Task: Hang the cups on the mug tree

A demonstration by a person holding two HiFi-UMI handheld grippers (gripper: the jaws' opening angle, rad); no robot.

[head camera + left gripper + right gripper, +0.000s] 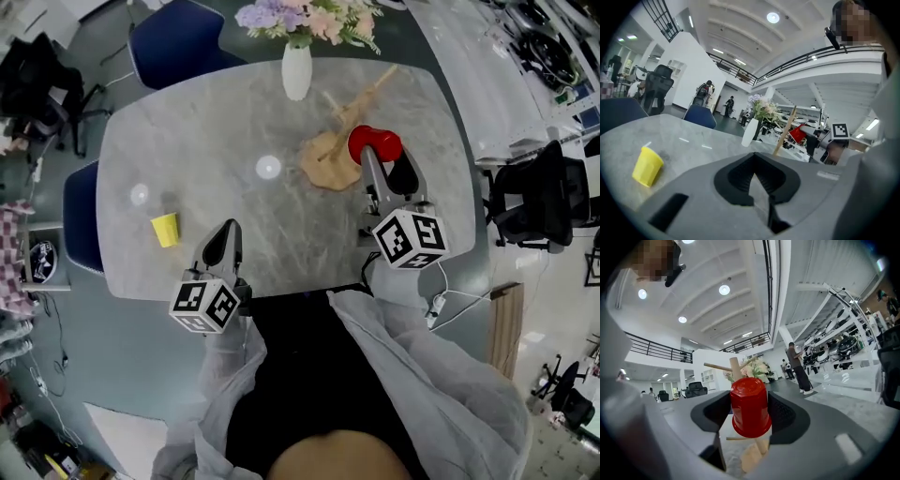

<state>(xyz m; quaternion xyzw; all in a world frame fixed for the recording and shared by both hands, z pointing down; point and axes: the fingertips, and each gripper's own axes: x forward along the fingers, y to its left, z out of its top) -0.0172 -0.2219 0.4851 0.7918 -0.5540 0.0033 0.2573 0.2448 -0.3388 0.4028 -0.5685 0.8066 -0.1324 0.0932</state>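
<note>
red cup (749, 405): inverted, held beside wooden mug tree (330, 161) | yellow cup (165, 229): upright on table (234, 122)

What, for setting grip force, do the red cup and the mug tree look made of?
The red cup is probably plastic: uniform colour, smooth, slightly glossy wall. The mug tree looks like unfinished wood: pale tan, matte, dowel pegs.

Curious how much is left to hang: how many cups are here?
2. A red cup is gripped upside down in the right claw by the mug tree; a yellow cup is on the table at left.
</note>
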